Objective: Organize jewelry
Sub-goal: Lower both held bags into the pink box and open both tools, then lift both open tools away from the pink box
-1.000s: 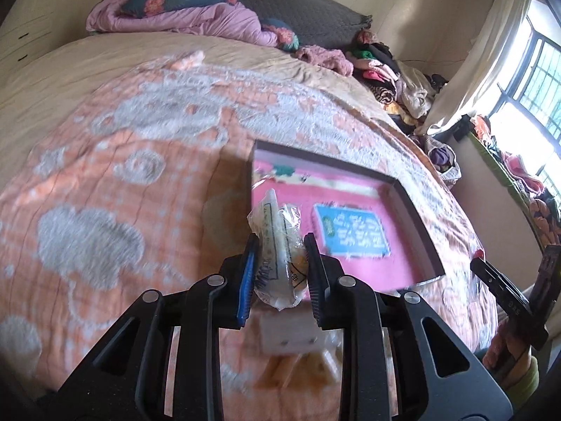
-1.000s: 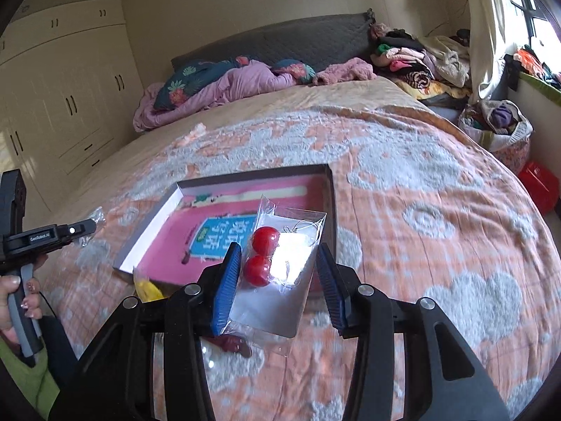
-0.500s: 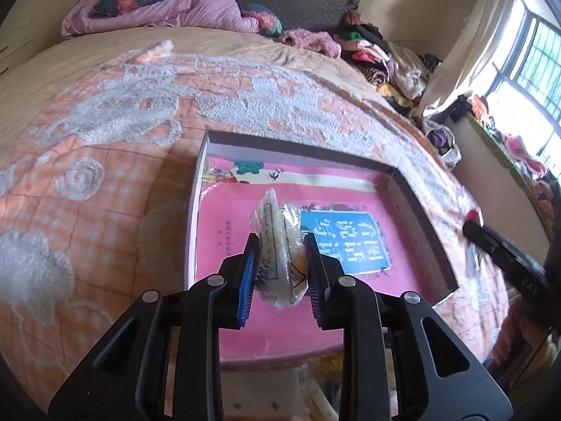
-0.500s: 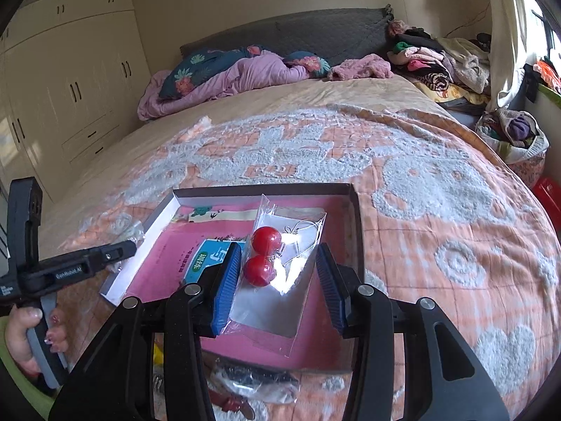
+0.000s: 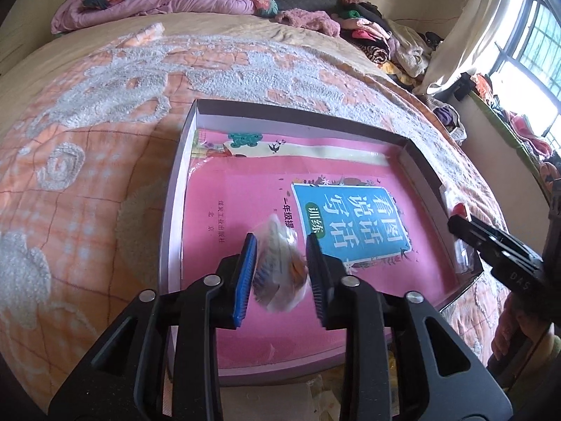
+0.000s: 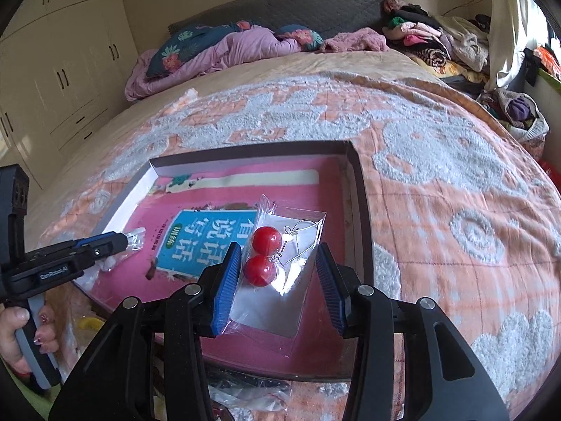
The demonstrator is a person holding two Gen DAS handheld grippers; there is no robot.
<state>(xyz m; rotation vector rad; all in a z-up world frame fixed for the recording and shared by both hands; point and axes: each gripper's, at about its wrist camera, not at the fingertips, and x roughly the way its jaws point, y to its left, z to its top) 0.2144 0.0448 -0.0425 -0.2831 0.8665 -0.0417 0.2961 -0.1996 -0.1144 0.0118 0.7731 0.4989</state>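
Change since earlier: both tongs now hang over the pink book inside the box, where a second ago they were short of its near edge; the box fills more of each view.
Left packet: small clear packet (image 5: 280, 266) with pale contents, blurred, tilted between the left tongs (image 5: 282, 273), above the pink book (image 5: 252, 210).
Left tongs: jaws have just been opening; the gap is wider than before and the packet looks loose between the pads, though blur hides whether it touches them.
Right packet: flat clear bag (image 6: 280, 263) with two red ball earrings (image 6: 263, 256) and wire hooks.
Right tongs (image 6: 277, 280): partly open, unchanged, pads pressed on the bag's two side edges, held over the box's near right part.
Box: shallow dark-rimmed box (image 5: 175, 189) on the bed's orange-and-white blanket (image 5: 87, 140).
Hand: a hand (image 6: 21, 333) grips the left tongs' handle at the lower left of the right view.
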